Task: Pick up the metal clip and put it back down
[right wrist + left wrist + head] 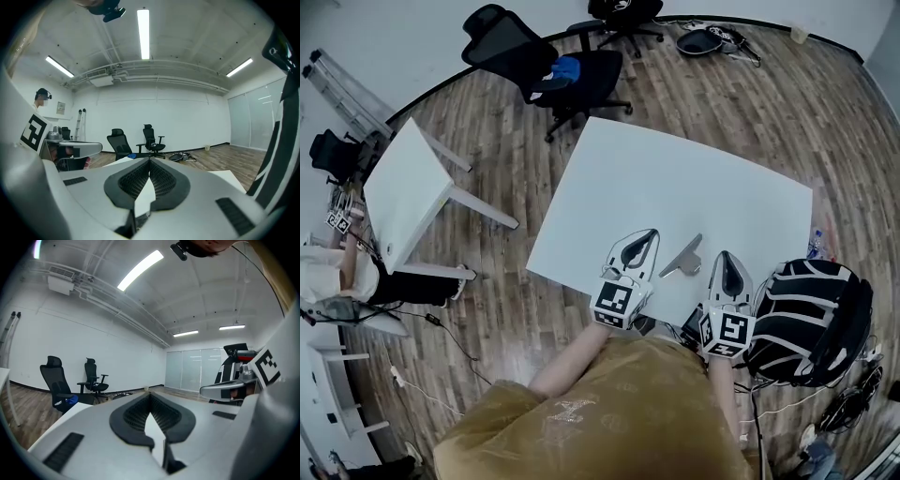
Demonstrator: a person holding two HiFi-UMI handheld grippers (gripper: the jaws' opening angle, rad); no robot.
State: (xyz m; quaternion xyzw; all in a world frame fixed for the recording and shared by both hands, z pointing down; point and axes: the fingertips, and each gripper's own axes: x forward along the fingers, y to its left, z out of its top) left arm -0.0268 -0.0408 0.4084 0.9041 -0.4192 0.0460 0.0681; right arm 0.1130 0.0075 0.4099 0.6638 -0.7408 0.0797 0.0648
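The metal clip, a grey folded piece, lies on the white table near its front edge, between my two grippers. My left gripper rests just left of the clip, jaws closed to a point, nothing in them. My right gripper sits just right of the clip, also shut and empty. In the left gripper view the left gripper has its ribbed pads meeting at the tip; the right gripper looks the same in its own view. Neither gripper view shows the clip.
A black-and-white bag sits on the floor right of the table's front corner. Black office chairs stand beyond the far edge. A second white table and a seated person are at the left.
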